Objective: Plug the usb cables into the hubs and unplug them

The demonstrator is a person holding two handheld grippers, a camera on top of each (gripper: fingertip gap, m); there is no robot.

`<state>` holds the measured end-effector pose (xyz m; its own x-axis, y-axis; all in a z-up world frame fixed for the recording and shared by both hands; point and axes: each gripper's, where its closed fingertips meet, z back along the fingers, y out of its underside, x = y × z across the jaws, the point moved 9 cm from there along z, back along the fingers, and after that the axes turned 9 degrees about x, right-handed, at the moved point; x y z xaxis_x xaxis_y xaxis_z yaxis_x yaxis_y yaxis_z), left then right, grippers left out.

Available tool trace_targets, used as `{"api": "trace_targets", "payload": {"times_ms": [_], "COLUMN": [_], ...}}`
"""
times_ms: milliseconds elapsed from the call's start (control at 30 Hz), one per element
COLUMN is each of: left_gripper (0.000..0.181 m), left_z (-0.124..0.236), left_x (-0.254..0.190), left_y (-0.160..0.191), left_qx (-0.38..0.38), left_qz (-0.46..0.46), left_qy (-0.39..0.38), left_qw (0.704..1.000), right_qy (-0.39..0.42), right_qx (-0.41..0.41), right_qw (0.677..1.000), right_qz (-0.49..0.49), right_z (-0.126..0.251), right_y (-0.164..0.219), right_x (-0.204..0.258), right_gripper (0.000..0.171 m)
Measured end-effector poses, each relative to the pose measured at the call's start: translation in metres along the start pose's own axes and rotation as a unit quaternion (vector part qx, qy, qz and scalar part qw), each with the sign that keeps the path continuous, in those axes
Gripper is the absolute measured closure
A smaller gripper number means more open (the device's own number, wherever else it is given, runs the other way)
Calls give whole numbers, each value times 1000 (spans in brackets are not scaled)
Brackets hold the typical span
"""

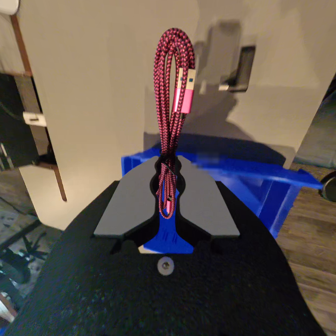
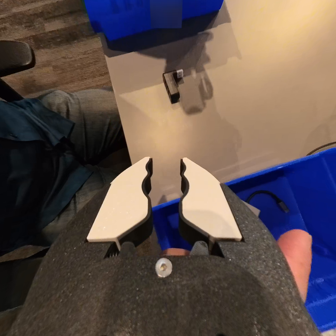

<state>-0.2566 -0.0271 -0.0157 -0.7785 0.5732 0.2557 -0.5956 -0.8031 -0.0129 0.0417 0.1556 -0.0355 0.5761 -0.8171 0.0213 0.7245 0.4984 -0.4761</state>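
Observation:
My left gripper [image 1: 168,160] is shut on a bundled red-and-black braided usb cable [image 1: 172,101], tied with a black twist tie. The loop sticks out past the fingertips, with two pink-and-gold USB plugs [image 1: 188,91] beside it. It hangs above the white table [image 1: 91,91]. A black hub [image 1: 243,69] with a silver plug lies on the table beyond. My right gripper [image 2: 166,160] is open and empty, above the table near its edge. The black hub [image 2: 171,87] lies ahead of it.
A blue bin [image 1: 254,178] stands on the table below the left gripper. In the right wrist view a blue bin [image 2: 272,200] holds a black cable [image 2: 269,198], and another blue bin [image 2: 145,18] stands at the far end. A person's lap [image 2: 63,145] is left of the table. The grippers' ends are close to 30 centimeters from one another. Both grippers' tips are roughly 20 centimeters from the black hub [image 1: 243,69].

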Motion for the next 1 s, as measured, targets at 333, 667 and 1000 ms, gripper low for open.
{"api": "trace_targets", "payload": {"times_ms": [333,667,1000], "left_gripper": [168,168,151], "left_z": [-93,-139,-152], "left_x": [-33,-41,-42], "left_y": [-106,-109,-103], "left_qx": [33,52,56], "left_qz": [-102,-116,-100], "left_qy": [47,80,88], "left_qw": [993,989,990], "right_qy": [18,11,6], "right_qx": [-9,-21,-23], "right_qw": [1000,999,999], "right_qz": [-11,-25,-28], "right_z": [24,20,16], "right_y": [17,30,33], "right_x": [16,14,12], "right_gripper": [143,143,143]}}
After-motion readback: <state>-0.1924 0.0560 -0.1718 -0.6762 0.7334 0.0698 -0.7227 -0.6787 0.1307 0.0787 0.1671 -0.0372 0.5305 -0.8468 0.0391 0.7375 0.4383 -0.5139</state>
